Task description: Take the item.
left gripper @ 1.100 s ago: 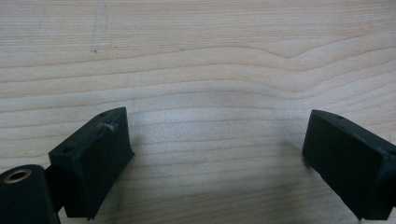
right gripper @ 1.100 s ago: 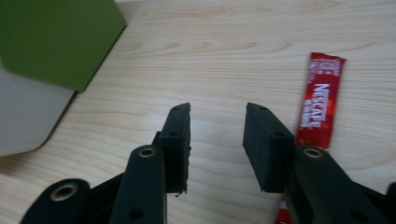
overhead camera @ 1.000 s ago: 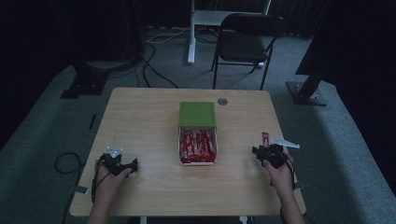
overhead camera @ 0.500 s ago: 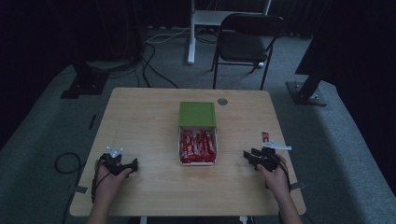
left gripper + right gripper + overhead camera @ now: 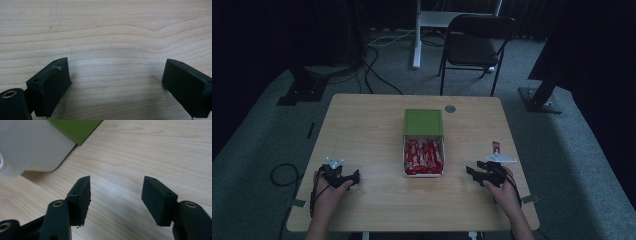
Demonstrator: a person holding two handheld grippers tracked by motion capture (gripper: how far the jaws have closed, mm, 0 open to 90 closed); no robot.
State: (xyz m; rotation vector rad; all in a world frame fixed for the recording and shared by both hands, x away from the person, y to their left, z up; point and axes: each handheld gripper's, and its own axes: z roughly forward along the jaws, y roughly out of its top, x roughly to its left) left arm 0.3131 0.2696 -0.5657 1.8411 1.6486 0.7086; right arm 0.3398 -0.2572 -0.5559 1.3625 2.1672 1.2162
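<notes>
Your right gripper (image 5: 473, 172), jaws just widened with nothing between them, rests right of the clear box (image 5: 424, 172) of red candy bars (image 5: 424, 154); one loose red bar (image 5: 496, 148) lies farther right. Your left gripper (image 5: 354, 177) lies released, left of the box.

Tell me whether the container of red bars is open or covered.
Open: the red bars lie exposed in the clear container, and the green lid lies on the table beyond it.

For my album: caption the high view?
Two hand-held grippers, left and right, flank a tub of red bars.
</notes>
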